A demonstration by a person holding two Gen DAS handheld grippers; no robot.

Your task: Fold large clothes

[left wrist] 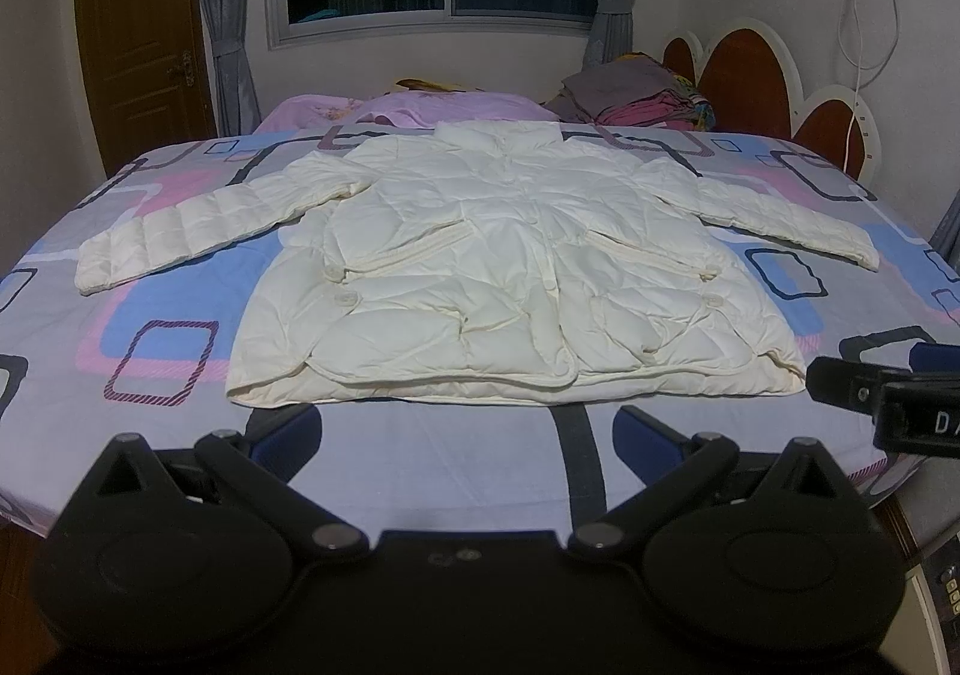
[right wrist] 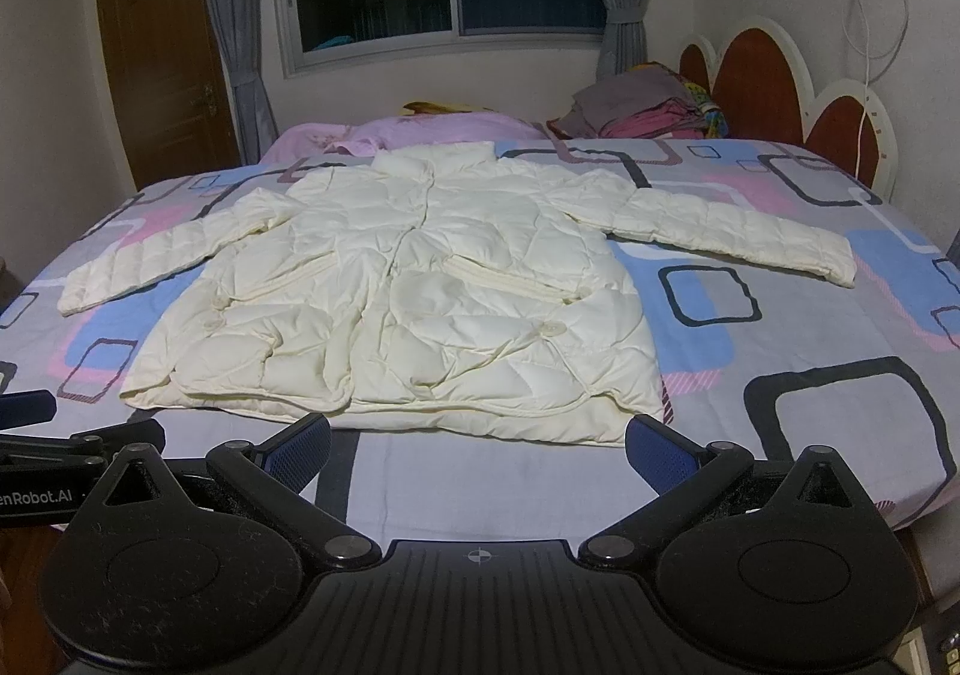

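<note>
A: What is nearest?
B: The left gripper (left wrist: pixel 468 429) and right gripper (right wrist: pixel 477 444), both with jaws wide apart, holding nothing, above the bed's (left wrist: pixel 420 471) near edge.
A: And at 12 o'clock?
B: The cream quilted jacket (left wrist: pixel 510 279) lies flat, front up, sleeves spread toward 9 and 3 o'clock, collar far.
</note>
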